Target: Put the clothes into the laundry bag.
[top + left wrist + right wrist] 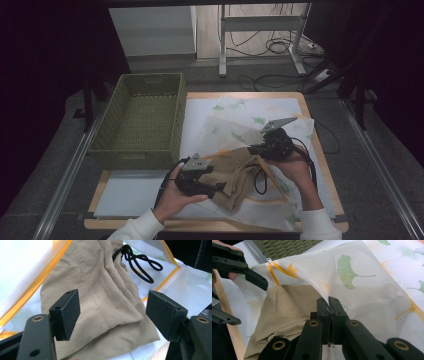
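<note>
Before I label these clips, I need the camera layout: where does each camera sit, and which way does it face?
High view: above the person's side, looking forward and down at the table, green basket, both hands.
Left gripper view: rides the left gripper, open, facing the beige garment and its black drawstring.
Right gripper view: rides the right gripper, shut on the mesh bag.
All share the garment and bag.

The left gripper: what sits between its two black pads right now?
The left gripper view shows the left gripper open, its pads apart, with the folded beige garment lying between them, untouched.
</note>
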Tool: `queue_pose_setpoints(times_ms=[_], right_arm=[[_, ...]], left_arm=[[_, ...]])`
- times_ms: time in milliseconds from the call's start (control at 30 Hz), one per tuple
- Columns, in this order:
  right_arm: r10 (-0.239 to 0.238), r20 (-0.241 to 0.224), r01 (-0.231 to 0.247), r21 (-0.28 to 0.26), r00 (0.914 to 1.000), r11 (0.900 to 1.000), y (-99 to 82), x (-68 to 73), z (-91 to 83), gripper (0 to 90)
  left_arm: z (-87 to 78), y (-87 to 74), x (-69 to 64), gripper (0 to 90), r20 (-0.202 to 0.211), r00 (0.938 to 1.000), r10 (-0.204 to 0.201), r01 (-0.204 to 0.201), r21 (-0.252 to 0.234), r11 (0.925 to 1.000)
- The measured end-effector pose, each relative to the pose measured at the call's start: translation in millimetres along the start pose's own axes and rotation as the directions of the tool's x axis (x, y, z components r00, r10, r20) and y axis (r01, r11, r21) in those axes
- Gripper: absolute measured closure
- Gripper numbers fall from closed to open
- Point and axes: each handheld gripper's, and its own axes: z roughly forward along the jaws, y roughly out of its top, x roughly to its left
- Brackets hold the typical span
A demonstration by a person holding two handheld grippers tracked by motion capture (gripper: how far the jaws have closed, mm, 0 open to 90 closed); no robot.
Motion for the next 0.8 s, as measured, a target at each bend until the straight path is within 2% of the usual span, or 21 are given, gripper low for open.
queue_pose_setpoints(times_ms=[100, 200, 300, 500, 567, 700, 800], right_arm=[[0.006, 0.003, -0.006, 0.002, 1.0000, 1.0000, -0.4, -0.5, 1.0, 87.4], [0.001, 0.000, -0.001, 0.002, 1.0000, 1.0000, -0.2, -0.3, 0.9, 87.4], [0.001, 0.002, -0.001, 0.001, 1.0000, 1.0000, -0.2, -0.3, 0.8, 87.5], [0.007, 0.004, -0.007, -0.006, 1.0000, 1.0000, -0.5, -0.4, 0.0, 87.4], [0.004, 0.003, -0.004, -0.006, 1.0000, 1.0000, -0.7, -1.1, -0.1, 87.4], [0.014, 0.011, -0.014, -0.003, 0.9998, 0.9999, -1.1, -1.8, -0.5, 87.4], [0.012, 0.015, -0.012, -0.009, 0.9998, 0.9999, -1.1, -1.9, -1.6, 87.4]], left_arm=[[-1.8, -2.8, 0.1, 28.1, -0.006, 0.9999, 0.009, -0.009, 0.011, 0.9999], [-2.9, -5.4, -1.2, 34.3, -0.011, 0.9999, -0.003, 0.004, 0.026, 0.9997], [-1.4, -8.0, -0.5, 50.2, -0.017, 0.9997, -0.016, 0.016, 0.045, 0.9989], [0.3, -11.7, 0.5, 79.0, 0.034, 0.9993, -0.016, 0.013, 0.079, 0.9968], [0.8, -12.0, -0.9, 85.3, 0.043, 0.9990, -0.007, 0.003, 0.087, 0.9962], [-0.6, -13.4, -3.8, 89.7, 0.067, 0.9977, 0.012, -0.019, 0.097, 0.9951], [-2.1, -18.6, -4.5, 90.0, 0.094, 0.9955, 0.007, -0.017, 0.104, 0.9944]])
